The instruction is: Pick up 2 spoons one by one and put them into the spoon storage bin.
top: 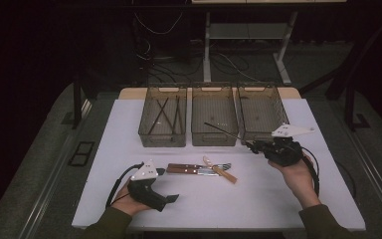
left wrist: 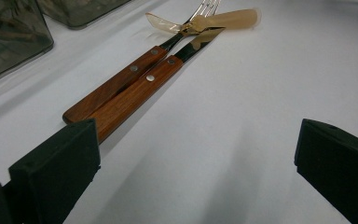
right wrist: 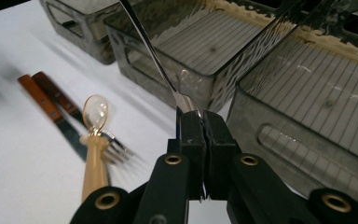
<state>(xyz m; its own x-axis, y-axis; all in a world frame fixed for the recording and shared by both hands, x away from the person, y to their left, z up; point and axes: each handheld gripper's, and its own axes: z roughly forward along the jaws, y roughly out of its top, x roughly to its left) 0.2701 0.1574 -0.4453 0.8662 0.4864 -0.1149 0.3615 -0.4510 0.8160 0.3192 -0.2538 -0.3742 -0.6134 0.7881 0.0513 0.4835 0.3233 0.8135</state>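
Item: one slim silver metal utensil with a long thin handle [right wrist: 156,56], clamped at its broad end in the fully closed right tongs [right wrist: 201,122], handle slanting toward 10 o'clock over the middle bin [top: 214,130]. Likely light, stiff and slick; best gripped at the flattened end, as now.

Left tongs [top: 173,198]: wide open, empty, resting low on the white desk [top: 258,199].

Smoky translucent plastic bins: three in a row at 12 o'clock (left one holds several dark sticks [top: 166,115]).

Desk centre: two wooden-handled pieces [left wrist: 126,88], one fork [right wrist: 116,148], one cream-handled clear spoon [right wrist: 94,140].
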